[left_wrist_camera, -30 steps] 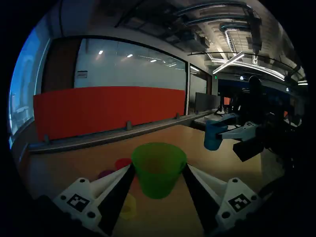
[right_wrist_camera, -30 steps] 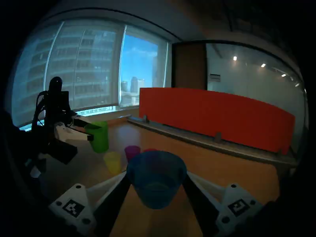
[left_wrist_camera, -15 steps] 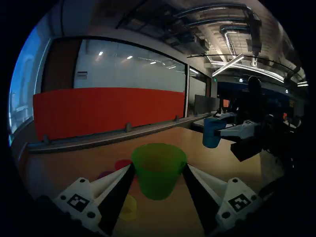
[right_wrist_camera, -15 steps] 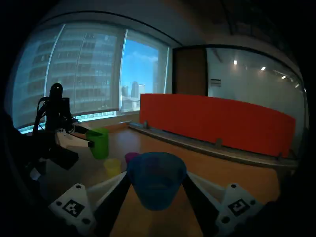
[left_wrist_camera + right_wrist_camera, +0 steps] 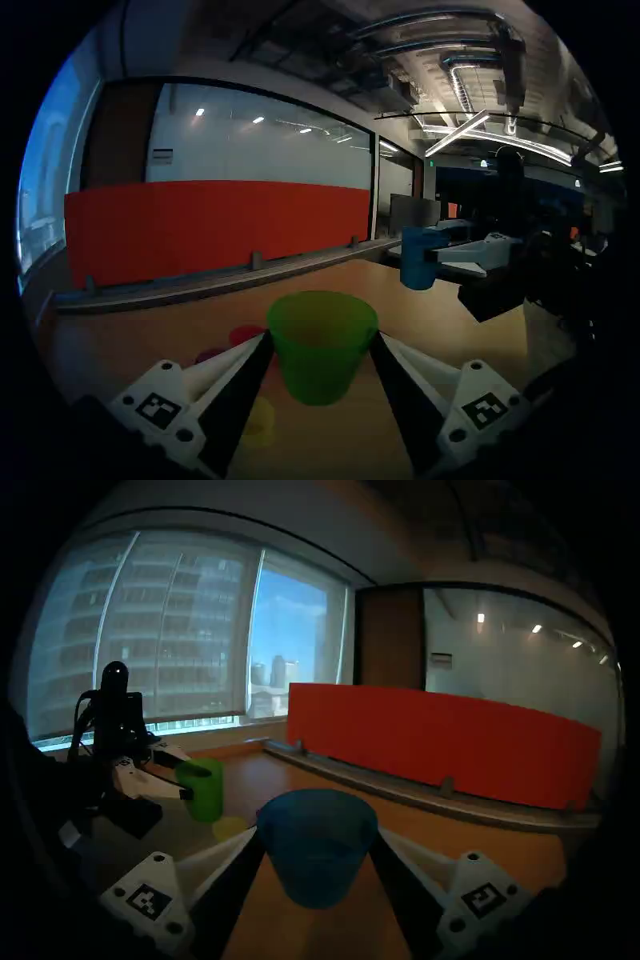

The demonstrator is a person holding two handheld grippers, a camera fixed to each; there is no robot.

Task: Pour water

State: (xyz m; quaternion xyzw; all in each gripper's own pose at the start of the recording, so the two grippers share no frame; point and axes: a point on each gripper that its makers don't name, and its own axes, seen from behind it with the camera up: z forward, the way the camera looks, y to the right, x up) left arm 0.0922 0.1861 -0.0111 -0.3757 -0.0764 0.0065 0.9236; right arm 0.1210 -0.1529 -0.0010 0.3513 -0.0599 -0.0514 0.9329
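Note:
In the left gripper view my left gripper [image 5: 321,352] is shut on an upright green cup [image 5: 322,342], held above the wooden table [image 5: 448,316]. Farther off at the right, the right gripper [image 5: 432,260] holds a blue cup [image 5: 418,256] upright in the air. In the right gripper view my right gripper [image 5: 317,844] is shut on that blue cup [image 5: 317,846]. The left gripper [image 5: 180,782] with the green cup [image 5: 203,788] appears at the left, lower than the blue cup. Whether the cups hold water cannot be made out.
On the table below lie a yellow cup [image 5: 258,418], a red cup [image 5: 246,334] and a purple one [image 5: 212,353]; the yellow cup [image 5: 230,827] also peeks out under the green cup. An orange partition [image 5: 216,224] runs along the table's far edge. Large windows [image 5: 176,640] stand behind the left gripper.
The right gripper has risen with the blue cup and drawn a little closer to the green cup. The left gripper has held the green cup nearly still.

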